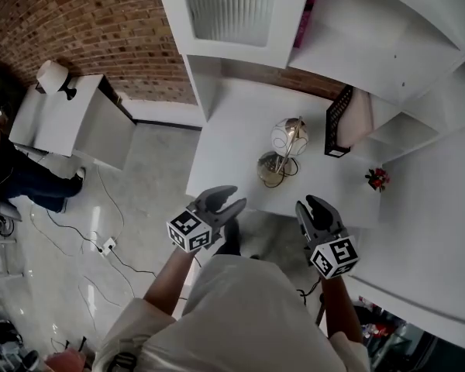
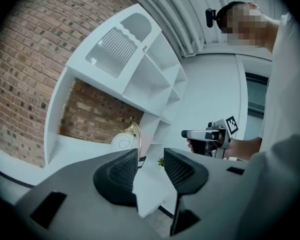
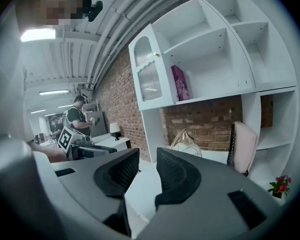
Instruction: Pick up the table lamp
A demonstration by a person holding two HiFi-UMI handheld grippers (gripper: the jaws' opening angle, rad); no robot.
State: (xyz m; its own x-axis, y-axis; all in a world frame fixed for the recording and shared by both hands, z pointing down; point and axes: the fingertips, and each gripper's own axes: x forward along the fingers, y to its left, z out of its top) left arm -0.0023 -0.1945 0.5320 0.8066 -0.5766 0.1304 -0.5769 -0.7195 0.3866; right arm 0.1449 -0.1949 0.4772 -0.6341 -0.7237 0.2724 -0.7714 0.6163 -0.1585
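Table lamp (image 1: 282, 150) stands upright on the white desk (image 1: 232, 130), near its front edge, with the round base (image 1: 270, 166) on the side of the person and the globe shade (image 1: 289, 136) a little farther in, toward the shelf unit (image 1: 372, 45). A thin gold stem (image 2: 137, 134) rises in an arc over the globe, so the long axis of the lamp is vertical. The lamp lies ahead of both grippers and between them. In the head view, the left gripper (image 1: 231, 198) is at its lower left and the right gripper (image 1: 310, 204) at its lower right. Both are off the desk edge and apart from the lamp, and I cannot say that one is clearly nearer. Both grippers point almost level, a little downward, toward the desk, held in front of the person's body. In each gripper view the two jaws stand spread with only the desk surface showing through the gap, so neither holds anything. A pink cushion (image 1: 362, 113) leans to the right of the lamp, so I judge the left side gives the freer approach.
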